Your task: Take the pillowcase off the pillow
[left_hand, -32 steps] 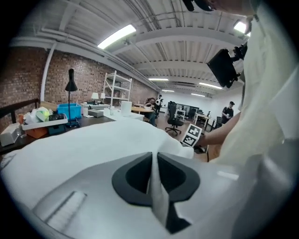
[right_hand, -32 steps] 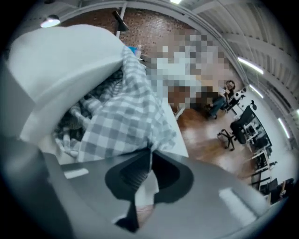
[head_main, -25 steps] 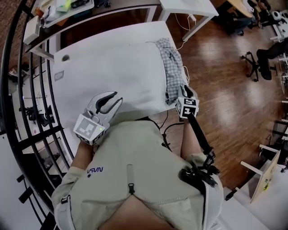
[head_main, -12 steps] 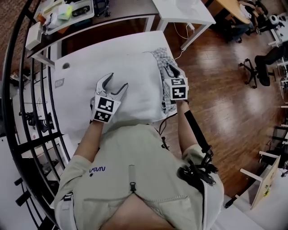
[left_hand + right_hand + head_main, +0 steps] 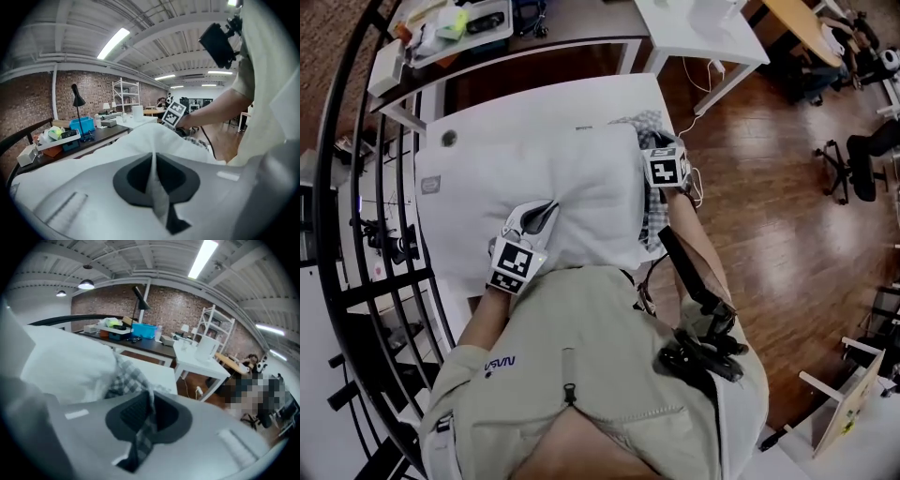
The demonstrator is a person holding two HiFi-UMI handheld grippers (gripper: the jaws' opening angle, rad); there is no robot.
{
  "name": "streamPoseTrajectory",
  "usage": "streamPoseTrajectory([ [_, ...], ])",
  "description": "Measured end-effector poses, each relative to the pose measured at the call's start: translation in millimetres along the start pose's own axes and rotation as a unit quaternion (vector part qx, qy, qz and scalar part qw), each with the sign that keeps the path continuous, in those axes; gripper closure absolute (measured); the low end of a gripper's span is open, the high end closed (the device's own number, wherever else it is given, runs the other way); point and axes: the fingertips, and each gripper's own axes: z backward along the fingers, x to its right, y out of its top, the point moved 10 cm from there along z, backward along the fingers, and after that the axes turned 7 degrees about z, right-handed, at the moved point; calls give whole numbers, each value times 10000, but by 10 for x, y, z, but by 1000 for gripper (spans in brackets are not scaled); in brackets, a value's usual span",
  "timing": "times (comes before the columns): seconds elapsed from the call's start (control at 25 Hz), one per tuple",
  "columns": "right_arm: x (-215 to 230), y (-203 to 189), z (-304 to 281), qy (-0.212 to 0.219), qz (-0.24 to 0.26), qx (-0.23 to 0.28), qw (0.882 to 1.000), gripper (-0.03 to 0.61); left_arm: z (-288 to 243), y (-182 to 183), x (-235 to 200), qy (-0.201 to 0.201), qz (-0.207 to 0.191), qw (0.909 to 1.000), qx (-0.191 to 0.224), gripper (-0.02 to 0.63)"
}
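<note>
Head view: pillow (image 5: 581, 178) on the white table (image 5: 534, 105), checked cloth (image 5: 645, 120) poking from its right end. Only the gripper views show the grips — left gripper (image 5: 152, 171) clenched on the pillow's white fabric, right gripper (image 5: 148, 406) on checked cloth.

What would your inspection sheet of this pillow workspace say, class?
Surface: white table, mostly covered by the pillow.
Job's things: plump white pillow lying flat; grey checked cloth bunched at its right end.
Clutter: dark bench with tray of oddments behind.
Tools: left tool just closed on the pillow's white fabric; right tool just closed on the checked cloth.
Cables: white cable with plug on floor.
Surroundings: wooden floor, black office chair.
</note>
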Motion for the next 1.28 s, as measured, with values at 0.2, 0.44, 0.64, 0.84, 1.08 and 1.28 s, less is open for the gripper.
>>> streamPoseTrajectory([
  [0.2,216,-290,-175,-310,-555,-1017,9928,571,390,104,175,12,29,9980,637,600],
  [0.44,-41,-669,-231,498,-325,-1424,9880,462,213,-24,72,-75,332,9979,548,556],
  [0.64,-82,-644,549,600,-1604,221,9850,396,498,86,-169,244,560,9929,1024,380],
  [0.84,-524,-714,1415,1488,-2035,1118,9612,339,1237,-305,-696,2025,1289,9673,816,352],
  [1.08,-1081,-706,1407,1808,-1644,682,9673,285,1505,-1058,-1140,2875,2180,9325,-161,169],
  [1.28,-1229,-712,1221,1466,-1867,545,9699,332,1323,-1288,-1147,2292,2882,9295,218,283],
])
